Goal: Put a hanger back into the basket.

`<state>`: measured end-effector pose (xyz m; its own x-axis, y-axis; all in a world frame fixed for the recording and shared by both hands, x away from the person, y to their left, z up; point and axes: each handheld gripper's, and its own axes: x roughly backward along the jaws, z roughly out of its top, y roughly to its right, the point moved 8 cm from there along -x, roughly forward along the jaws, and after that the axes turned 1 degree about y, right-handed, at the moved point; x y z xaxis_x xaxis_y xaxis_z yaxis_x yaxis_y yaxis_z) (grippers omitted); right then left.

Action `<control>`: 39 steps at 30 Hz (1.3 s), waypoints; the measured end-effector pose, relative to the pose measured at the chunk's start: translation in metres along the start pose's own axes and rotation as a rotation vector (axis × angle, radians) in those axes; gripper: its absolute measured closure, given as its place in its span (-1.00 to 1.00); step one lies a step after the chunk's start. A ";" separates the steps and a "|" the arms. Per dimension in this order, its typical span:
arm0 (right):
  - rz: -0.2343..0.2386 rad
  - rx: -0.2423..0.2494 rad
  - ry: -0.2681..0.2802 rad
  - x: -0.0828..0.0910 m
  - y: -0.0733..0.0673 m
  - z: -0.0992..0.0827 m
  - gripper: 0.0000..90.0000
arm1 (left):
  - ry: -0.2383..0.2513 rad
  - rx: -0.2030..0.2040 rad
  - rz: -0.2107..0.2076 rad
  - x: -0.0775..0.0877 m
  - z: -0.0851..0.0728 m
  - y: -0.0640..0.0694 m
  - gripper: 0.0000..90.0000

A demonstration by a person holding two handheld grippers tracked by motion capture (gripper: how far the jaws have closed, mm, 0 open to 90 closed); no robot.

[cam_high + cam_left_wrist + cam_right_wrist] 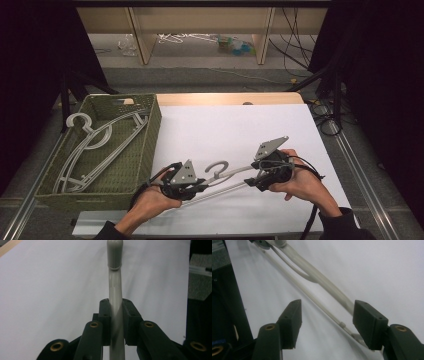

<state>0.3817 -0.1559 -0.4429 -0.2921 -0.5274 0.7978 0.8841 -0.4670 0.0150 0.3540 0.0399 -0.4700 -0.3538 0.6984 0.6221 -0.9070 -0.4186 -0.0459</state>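
A grey plastic hanger point(223, 170) lies low over the white sheet point(235, 125) near the front edge, its hook pointing away from me. My left gripper point(201, 188) is shut on the hanger's left arm; in the left gripper view the grey arm point(115, 287) runs up between the pressed pads to a rounded end. My right gripper point(254, 180) is at the hanger's right end. In the right gripper view its jaws point(327, 312) stand open, with the hanger's arm and thin lower bar point(324, 283) passing between them, and the pads do not press on it.
A green woven basket point(154, 125) stands at the left of the table with more grey hangers point(95, 145) in it, one hook resting over its far left rim. Dark stands and cables flank the table. A wooden frame stands beyond the far edge.
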 end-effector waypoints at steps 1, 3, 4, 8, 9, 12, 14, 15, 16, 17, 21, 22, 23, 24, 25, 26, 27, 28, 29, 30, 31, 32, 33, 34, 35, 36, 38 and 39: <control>0.000 0.000 0.000 0.000 0.000 0.000 -0.10 | 0.012 0.029 -0.005 0.001 0.000 0.000 0.76; 0.007 -0.012 0.008 0.002 -0.003 0.003 -0.12 | 0.011 0.051 0.004 0.004 0.000 -0.005 0.76; 0.002 -0.019 0.015 0.002 -0.005 0.004 -0.12 | 0.013 0.074 -0.003 0.005 -0.001 -0.007 0.76; 0.005 0.000 0.028 -0.001 -0.015 0.008 -0.13 | 0.014 0.121 0.009 0.011 -0.001 -0.013 0.76; 0.012 -0.004 0.034 -0.003 -0.018 0.009 -0.14 | 0.017 0.128 0.007 0.013 -0.001 -0.014 0.76; 0.005 -0.012 0.059 -0.007 -0.022 0.011 -0.22 | 0.029 0.150 0.010 0.021 0.001 -0.020 0.76; -0.011 -0.030 0.084 -0.011 -0.024 0.013 -0.24 | 0.042 0.167 0.018 0.026 0.003 -0.024 0.76; -0.013 -0.037 0.098 -0.013 -0.025 0.013 -0.25 | 0.044 0.174 0.018 0.028 0.003 -0.025 0.76; -0.016 -0.041 0.094 -0.013 -0.025 0.012 -0.25 | 0.052 0.185 0.019 0.030 0.004 -0.026 0.76; -0.026 -0.046 0.117 -0.016 -0.025 0.013 -0.26 | 0.061 0.199 0.021 0.033 0.005 -0.028 0.76; -0.043 -0.059 0.148 -0.020 -0.028 0.009 -0.29 | 0.074 0.207 0.034 0.041 0.009 -0.032 0.76; -0.045 -0.058 0.149 -0.021 -0.029 0.006 -0.29 | 0.085 0.226 0.037 0.042 0.010 -0.032 0.76; -0.041 -0.070 0.143 -0.021 -0.030 0.004 -0.29 | 0.093 0.223 0.035 0.045 0.012 -0.032 0.76; -0.033 -0.061 0.138 -0.022 -0.030 0.002 -0.29 | 0.099 0.226 0.042 0.048 0.014 -0.033 0.76; -0.030 -0.068 0.138 -0.024 -0.031 -0.001 -0.30 | 0.114 0.218 0.042 0.052 0.017 -0.034 0.76; -0.021 -0.076 0.120 -0.024 -0.033 -0.005 -0.30 | 0.127 0.224 0.056 0.055 0.019 -0.034 0.76; -0.019 -0.077 0.123 -0.025 -0.033 -0.007 -0.29 | 0.133 0.216 0.052 0.059 0.021 -0.035 0.76; -0.015 -0.072 0.123 -0.026 -0.033 -0.008 -0.30 | 0.140 0.229 0.057 0.063 0.022 -0.036 0.76; -0.020 -0.084 0.123 -0.027 -0.033 -0.010 -0.30 | 0.154 0.235 0.051 0.068 0.025 -0.036 0.76; -0.012 -0.084 0.111 -0.025 -0.034 -0.014 -0.30 | 0.163 0.231 0.061 0.074 0.027 -0.038 0.76; -0.012 -0.084 0.111 -0.025 -0.034 -0.014 -0.30 | 0.174 0.246 0.062 0.079 0.029 -0.039 0.76; -0.016 -0.084 0.127 -0.026 -0.033 -0.014 -0.30 | 0.205 0.254 0.059 0.086 0.033 -0.040 0.76; -0.007 -0.084 0.114 -0.024 -0.034 -0.016 -0.30 | 0.211 0.258 0.062 0.091 0.034 -0.041 0.76; -0.011 -0.086 0.126 -0.024 -0.034 -0.016 -0.30 | 0.232 0.264 0.057 0.099 0.037 -0.042 0.76; -0.004 -0.086 0.122 -0.023 -0.035 -0.018 -0.30 | 0.244 0.273 0.058 0.104 0.039 -0.043 0.76; -0.015 -0.089 0.148 -0.023 -0.035 -0.018 -0.31 | 0.253 0.279 0.059 0.110 0.041 -0.044 0.76; -0.008 -0.087 0.138 -0.022 -0.035 -0.020 -0.31 | 0.268 0.278 0.069 0.121 0.045 -0.047 0.76; -0.012 -0.096 0.151 -0.022 -0.036 -0.020 -0.34 | 0.266 0.275 0.078 0.125 0.045 -0.048 0.76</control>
<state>0.3490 -0.1414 -0.4732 -0.3603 -0.6189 0.6980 0.8435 -0.5356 -0.0394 0.3636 0.1210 -0.3546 -0.4994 0.7693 0.3986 -0.7928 -0.5913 0.1480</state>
